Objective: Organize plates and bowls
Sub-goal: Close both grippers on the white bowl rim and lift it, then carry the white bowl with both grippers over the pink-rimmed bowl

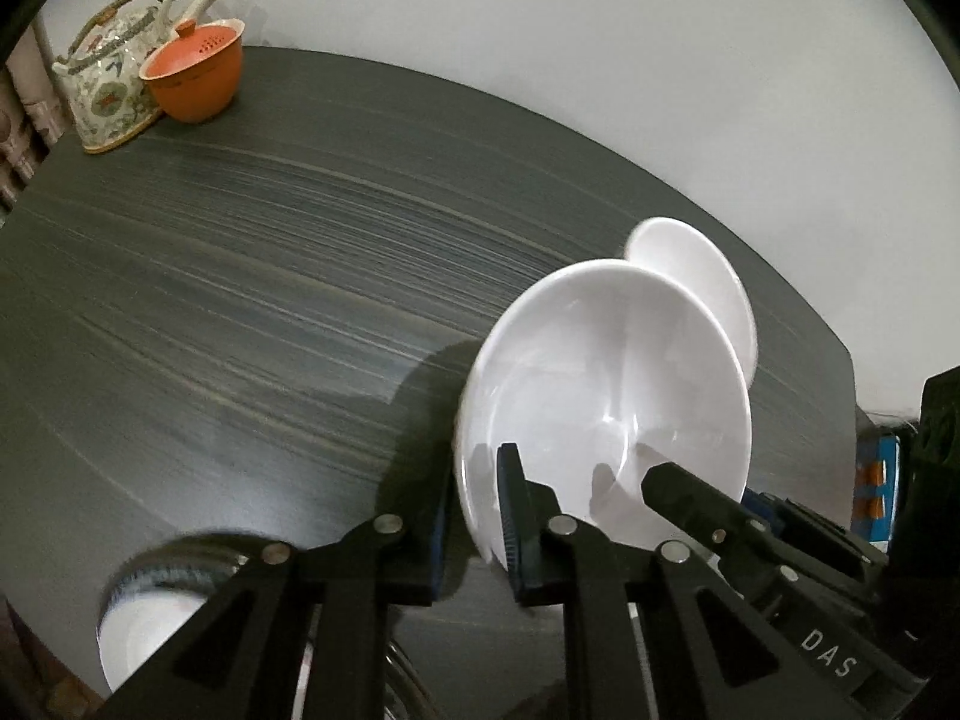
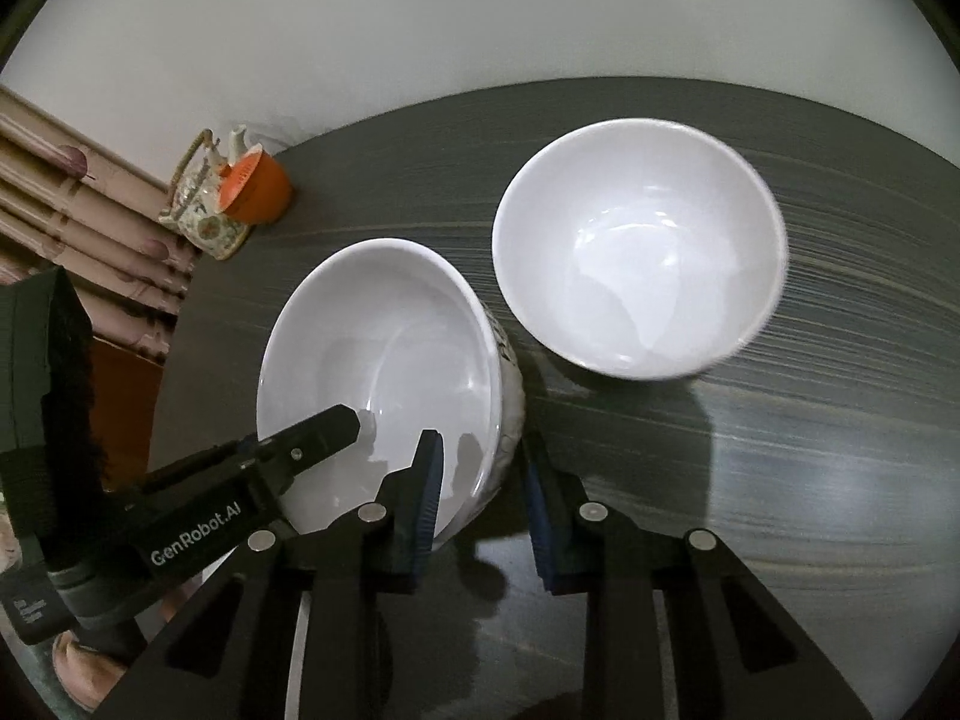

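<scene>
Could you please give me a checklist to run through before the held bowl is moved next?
1. Left tongs clamp the patterned bowl at its rim: ok.
2. Right tongs clamp the opposite wall of the same bowl: ok.
3. Patterned bowl is empty: ok.
4. Plain bowl sits upright and empty: ok.
5. Patterned bowl is clear of the table: cannot tell.
6. Teapot and orange cup stand far off at the corner: ok.
</scene>
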`<state>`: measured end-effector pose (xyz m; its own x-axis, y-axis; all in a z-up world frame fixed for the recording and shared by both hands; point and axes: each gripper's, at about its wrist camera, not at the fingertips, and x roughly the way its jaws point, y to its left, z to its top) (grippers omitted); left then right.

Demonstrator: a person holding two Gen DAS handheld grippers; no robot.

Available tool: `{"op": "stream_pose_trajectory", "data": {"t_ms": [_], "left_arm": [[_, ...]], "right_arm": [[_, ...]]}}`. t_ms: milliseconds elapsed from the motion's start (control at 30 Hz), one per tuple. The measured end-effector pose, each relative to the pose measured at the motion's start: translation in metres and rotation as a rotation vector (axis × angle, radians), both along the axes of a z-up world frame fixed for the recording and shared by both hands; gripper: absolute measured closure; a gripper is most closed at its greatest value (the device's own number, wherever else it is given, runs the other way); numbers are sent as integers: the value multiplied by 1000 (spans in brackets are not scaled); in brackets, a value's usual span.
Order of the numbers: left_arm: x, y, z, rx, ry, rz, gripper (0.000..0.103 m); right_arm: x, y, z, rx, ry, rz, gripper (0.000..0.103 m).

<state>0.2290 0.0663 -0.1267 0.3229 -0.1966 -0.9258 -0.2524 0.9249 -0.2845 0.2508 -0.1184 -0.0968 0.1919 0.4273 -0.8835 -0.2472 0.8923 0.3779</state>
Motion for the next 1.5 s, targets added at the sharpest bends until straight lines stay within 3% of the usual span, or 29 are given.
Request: {"op": "stream_pose_trajectory", "data": {"t_ms": [500, 1033, 1500], "left_arm": [[-58, -64, 63, 12, -92, -117, 88], [-140, -81, 90, 26, -113, -167, 88], [-186, -95, 77, 27, -66, -200, 88]], "right_arm": [[-66, -61, 66, 37, -100, -91, 78], [-152, -85, 82, 85, -111, -150, 78], [-212, -102, 71, 77, -80, -195, 78]]}}
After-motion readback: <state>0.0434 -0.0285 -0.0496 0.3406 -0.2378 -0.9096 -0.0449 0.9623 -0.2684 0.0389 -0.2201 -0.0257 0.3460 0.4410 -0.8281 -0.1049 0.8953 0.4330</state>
